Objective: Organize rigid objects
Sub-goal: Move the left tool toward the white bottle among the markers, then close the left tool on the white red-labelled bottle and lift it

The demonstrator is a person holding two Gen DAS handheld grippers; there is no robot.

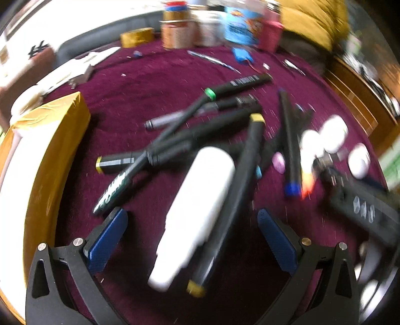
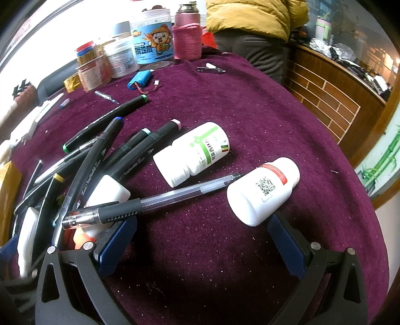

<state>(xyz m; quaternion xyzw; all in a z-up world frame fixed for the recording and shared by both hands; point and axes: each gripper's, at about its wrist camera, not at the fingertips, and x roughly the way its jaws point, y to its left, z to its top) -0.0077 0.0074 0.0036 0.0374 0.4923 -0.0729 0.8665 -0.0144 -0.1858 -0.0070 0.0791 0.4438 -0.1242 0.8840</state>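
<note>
On the purple cloth [image 2: 250,112] lies a heap of black markers [image 1: 200,130] with coloured end caps. My left gripper [image 1: 192,227] is open, hovering low over a white oblong case [image 1: 197,212] and a yellow-capped marker [image 1: 235,195]; both lie between its spread fingers. That view is blurred. My right gripper [image 2: 202,240] is open too. A clear gel pen [image 2: 150,200] rests across its left fingertip, and a red-labelled white bottle [image 2: 262,190] lies just ahead of the right one. A green-labelled white bottle [image 2: 192,152] lies further off, beside the markers [image 2: 100,150].
A gold box [image 1: 50,150] stands at the left. Jars [image 2: 152,42], a pink flask [image 2: 187,37] and a blue battery pack [image 2: 140,78] crowd the far edge. A person in a yellow jacket [image 2: 255,15] stands behind. A wooden counter [image 2: 337,100] runs along the right.
</note>
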